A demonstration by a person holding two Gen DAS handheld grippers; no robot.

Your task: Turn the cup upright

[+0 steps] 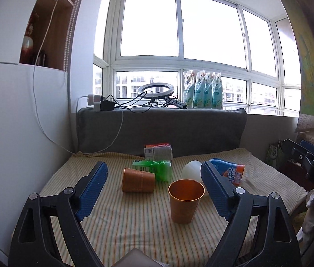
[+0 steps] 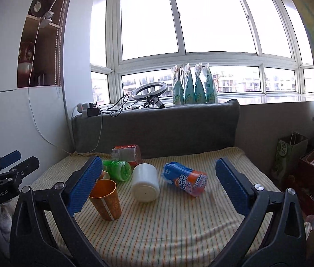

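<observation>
On the striped cloth [image 1: 112, 227], the tipped cup [image 1: 138, 179] lay crosswise, left of the upright cup [image 1: 185, 200], nearer my open, empty left gripper [image 1: 154, 191] than my equally open right gripper [image 2: 157, 184].

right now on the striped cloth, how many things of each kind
orange cups: 2, upright cup and lying cup
bottles lying down: 3, green bottle, blue and orange bottle, red-labelled bottle
white jar: 1
total: 6
</observation>
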